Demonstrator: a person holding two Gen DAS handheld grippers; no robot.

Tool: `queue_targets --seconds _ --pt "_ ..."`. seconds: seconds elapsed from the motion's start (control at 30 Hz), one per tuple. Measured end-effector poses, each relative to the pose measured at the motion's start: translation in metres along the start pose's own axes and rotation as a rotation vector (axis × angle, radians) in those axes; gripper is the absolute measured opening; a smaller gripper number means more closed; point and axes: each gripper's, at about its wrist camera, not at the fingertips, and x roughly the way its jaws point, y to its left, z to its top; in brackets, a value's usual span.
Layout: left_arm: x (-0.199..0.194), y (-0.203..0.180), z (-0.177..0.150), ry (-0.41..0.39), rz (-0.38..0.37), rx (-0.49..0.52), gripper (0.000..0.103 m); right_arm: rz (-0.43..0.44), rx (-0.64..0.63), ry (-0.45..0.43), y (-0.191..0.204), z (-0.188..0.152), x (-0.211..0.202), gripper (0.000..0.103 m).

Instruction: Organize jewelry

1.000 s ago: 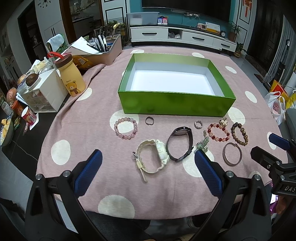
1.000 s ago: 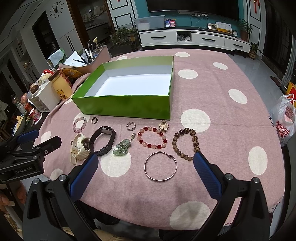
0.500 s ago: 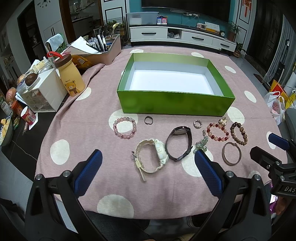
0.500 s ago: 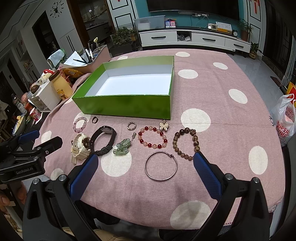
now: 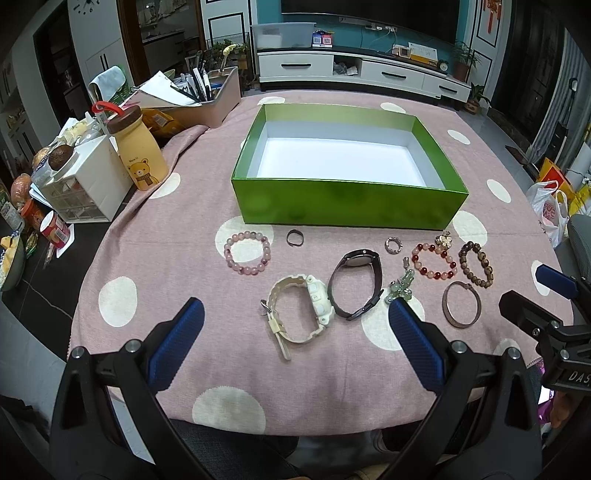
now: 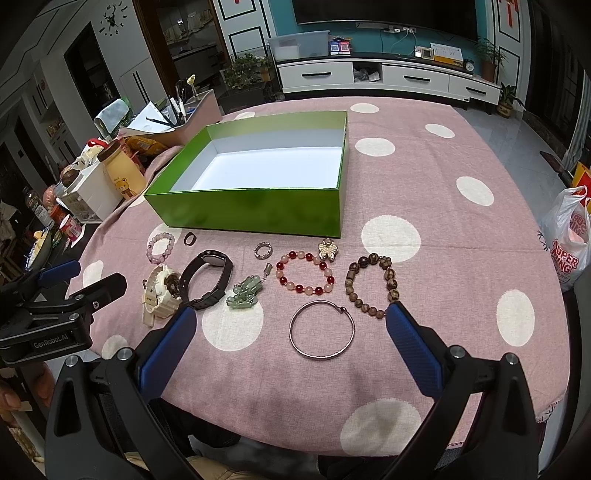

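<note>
Lengthwise, green box (image 5: 347,203) lies left-right; cream watch (image 5: 299,310) strap points nearward.

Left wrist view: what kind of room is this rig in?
Most likely a home living room. A white TV cabinet with a dark screen above it lines the far wall, a wall clock hangs to the left, and the round table's polka-dot tablecloth holds household clutter such as a bear-print bottle.
</note>
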Motion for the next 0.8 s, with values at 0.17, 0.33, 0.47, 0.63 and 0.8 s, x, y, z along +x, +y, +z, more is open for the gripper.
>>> queue_targets --seconds 0.17,0.33,0.47,0.63,0.8 --pt "0.000 0.000 0.000 0.000 0.000 0.000 0.101 0.001 -0.003 0.000 -0.001 0.000 -0.001 0.102" --pt "0.000 0.001 0.000 0.000 0.000 0.000 0.101 0.002 -0.002 -0.001 -0.001 0.000 0.000 0.102" --pt "0.001 -0.001 0.000 0.001 0.000 0.001 0.101 0.001 -0.003 -0.001 -0.001 -0.001 -0.001 0.102" --pt "0.004 -0.003 -0.004 0.007 -0.005 0.000 0.101 0.001 -0.001 0.000 0.000 -0.002 0.000 0.102" --pt "0.015 0.002 -0.006 0.031 -0.025 -0.016 0.101 0.003 0.007 -0.002 -0.002 -0.007 0.004 0.102"
